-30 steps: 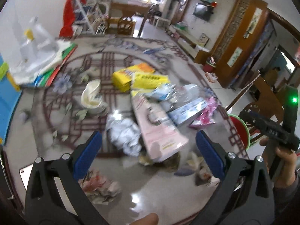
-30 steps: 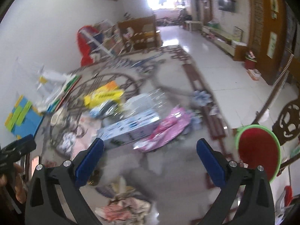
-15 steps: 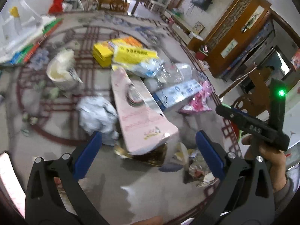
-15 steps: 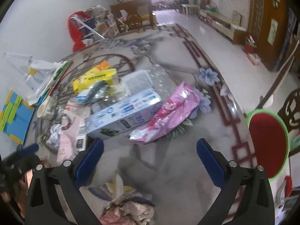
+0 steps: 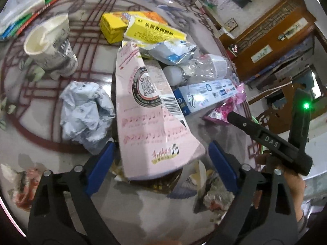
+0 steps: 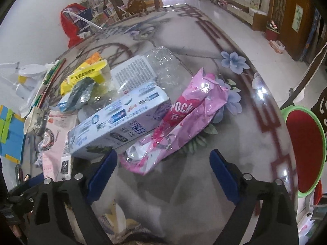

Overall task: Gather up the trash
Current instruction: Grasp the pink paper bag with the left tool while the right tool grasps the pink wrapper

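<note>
Pink card, a long flattened carton (image 5: 151, 122), lies at the middle of the trash heap on the patterned table (image 5: 40, 126), and its near end sits between the blue pads of the left gripper (image 5: 161, 161). The jaws have just been closing a little but stand wide, and the pads do not press on the carton. Just left of it lies a crumpled paper wad (image 5: 85, 112); farther left a dented paper cup (image 5: 51, 47) stands on its own. Beyond the carton are a yellow box (image 5: 151, 31), a silver-blue wrapper (image 5: 173, 51), a clear bottle (image 5: 204, 67) and a blue-and-white box (image 5: 206, 96). The right gripper (image 6: 163, 167) hangs over the near end of a pink snack bag (image 6: 184, 122), which lies against the blue-and-white box. Its jaws too have just been closing slightly and are wide apart, with the bag's end just ahead of the pads and bare table between them; nothing is gripped. A hand (image 5: 286, 183) holding the right gripper shows at the right of the left view. A red stool (image 6: 302, 153) with a green rim stands beside the table.
</note>
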